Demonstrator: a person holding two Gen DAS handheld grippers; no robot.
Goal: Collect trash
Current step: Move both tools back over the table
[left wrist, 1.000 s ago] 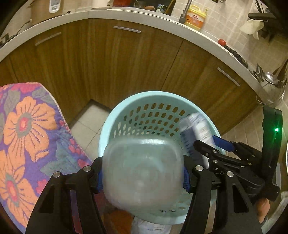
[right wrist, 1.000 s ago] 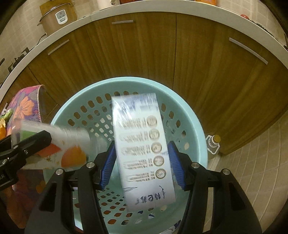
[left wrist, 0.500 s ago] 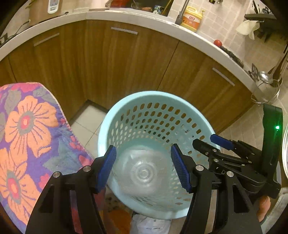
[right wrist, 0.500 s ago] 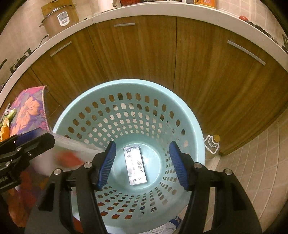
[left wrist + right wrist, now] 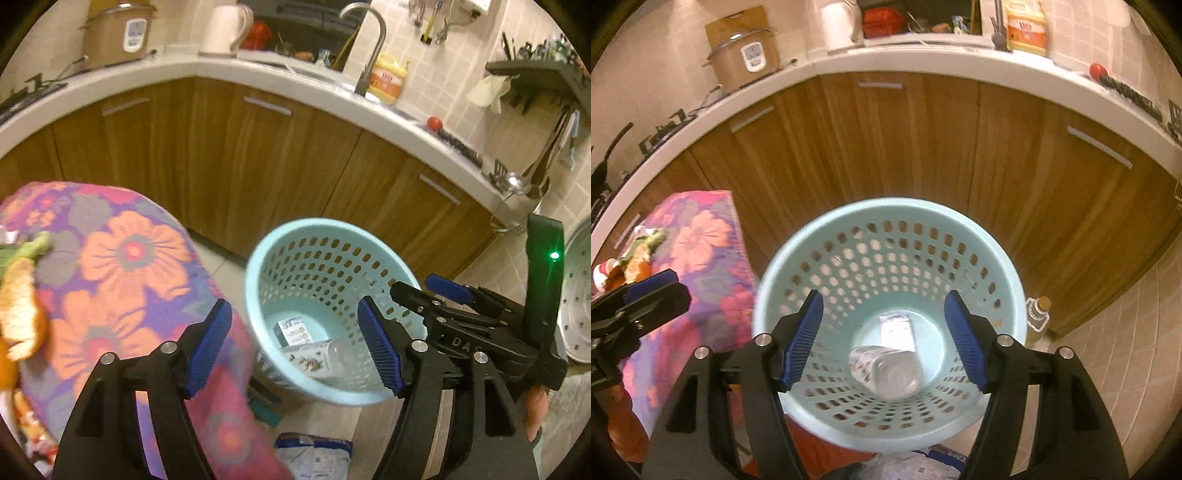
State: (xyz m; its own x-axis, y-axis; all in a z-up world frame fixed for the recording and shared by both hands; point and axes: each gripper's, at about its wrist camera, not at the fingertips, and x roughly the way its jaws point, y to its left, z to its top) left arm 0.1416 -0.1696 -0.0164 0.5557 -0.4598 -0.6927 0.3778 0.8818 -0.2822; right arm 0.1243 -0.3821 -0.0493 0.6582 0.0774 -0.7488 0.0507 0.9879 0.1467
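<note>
Left wrist: left gripper (image 5: 295,345) empty, jaws opening, nothing between the pads. It hangs above the near rim of the light-blue basket (image 5: 258,295), beside the floral cloth (image 5: 122,266). The carton (image 5: 293,330) and clear bottle (image 5: 325,354) lie in the basket bottom (trash is binned). Right gripper (image 5: 436,291) visible at right, also empty.

Right wrist: right gripper (image 5: 882,338) centred over the basket (image 5: 768,295), jaws opening, nothing held. Bottle (image 5: 886,373) lies on its side, touching the carton (image 5: 895,330). More wrappers on the floor (image 5: 916,465) below the basket, likely next targets.
</note>
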